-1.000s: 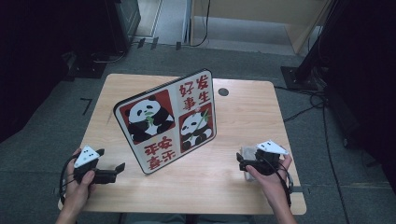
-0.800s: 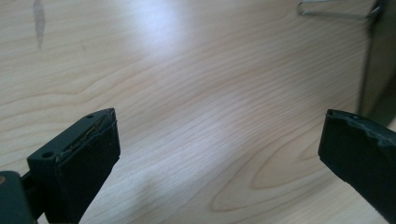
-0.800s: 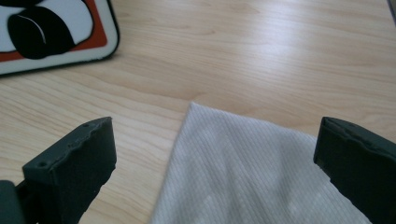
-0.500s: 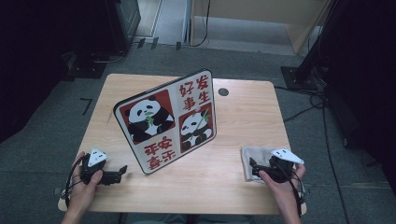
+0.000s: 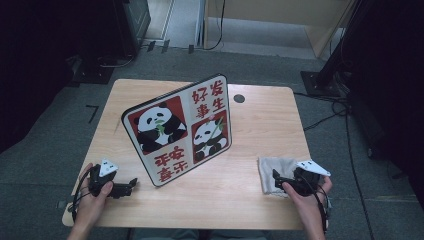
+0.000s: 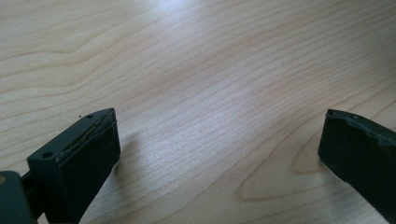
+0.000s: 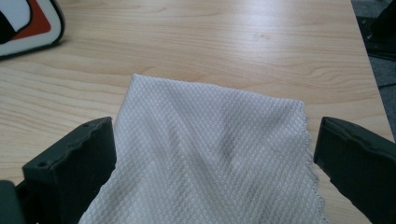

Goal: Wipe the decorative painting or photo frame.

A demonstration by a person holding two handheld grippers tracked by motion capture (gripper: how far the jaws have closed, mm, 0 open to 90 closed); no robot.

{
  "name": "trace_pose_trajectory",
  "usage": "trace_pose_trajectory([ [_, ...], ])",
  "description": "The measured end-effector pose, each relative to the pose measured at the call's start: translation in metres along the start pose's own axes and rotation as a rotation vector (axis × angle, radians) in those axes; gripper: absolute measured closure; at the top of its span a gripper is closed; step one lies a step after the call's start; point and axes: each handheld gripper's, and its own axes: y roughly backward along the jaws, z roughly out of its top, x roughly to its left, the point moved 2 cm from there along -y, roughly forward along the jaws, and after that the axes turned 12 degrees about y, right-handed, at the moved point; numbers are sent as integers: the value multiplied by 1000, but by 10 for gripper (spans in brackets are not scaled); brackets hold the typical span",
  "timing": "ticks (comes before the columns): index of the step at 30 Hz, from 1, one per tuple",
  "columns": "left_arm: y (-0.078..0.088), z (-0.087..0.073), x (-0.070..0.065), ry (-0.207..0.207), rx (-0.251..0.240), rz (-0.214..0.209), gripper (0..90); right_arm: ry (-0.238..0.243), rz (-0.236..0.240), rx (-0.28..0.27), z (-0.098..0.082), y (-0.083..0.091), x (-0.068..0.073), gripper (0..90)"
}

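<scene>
A panda sign board (image 5: 177, 132) with red panels and Chinese characters stands tilted in the middle of the wooden table (image 5: 265, 125). A grey-white waffle-weave cloth (image 5: 274, 169) lies flat near the front right edge. My right gripper (image 5: 276, 179) is over its near part. In the right gripper view the cloth (image 7: 210, 154) lies between the two wide-apart jaws of my right gripper (image 7: 217, 133), untouched by either. My left gripper (image 5: 131, 184) rests low at the front left, open over bare wood (image 6: 219, 140).
A corner of the board (image 7: 28, 23) lies at the far left of the right gripper view. A dark cable hole (image 5: 239, 98) sits at the table's back right. Black stands and cables (image 5: 345, 100) are on the floor to the right.
Both hands have drawn back toward the near edge and lowered. The right gripper moved right, and the cloth now lies spread on the table in front of it.
</scene>
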Motion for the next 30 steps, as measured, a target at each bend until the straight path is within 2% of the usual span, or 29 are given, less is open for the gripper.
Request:
trace_pose_trajectory([
  [6, -1, 0, 1, 3, -1, -5, 0, -19, 4, 34, -6, -7, -7, 0],
  [13, -3, 2, 0, -2, 1, -11, 0, -23, 0, 69, -13, -14, -6, 0],
  [19, -5, 3, -1, 18, -2, 3, 0, -35, -12, 88, -15, -23, -10, 5],
  [24, -1, 3, -4, 4, 14, 2, 0, -35, 5, 95, -13, -31, -3, 5],
  [26, 2, 4, -6, 2, 0, -16, 0, -28, 6, 108, -13, -36, 0, 5],
  [27, 7, 7, -7, -4, -30, -46, 0, -26, 7, 119, -14, -38, 1, 0],
  [30, 19, 11, -12, -7, -76, -93, 0, -2, -13, 124, -15, -40, 3, 0],
])
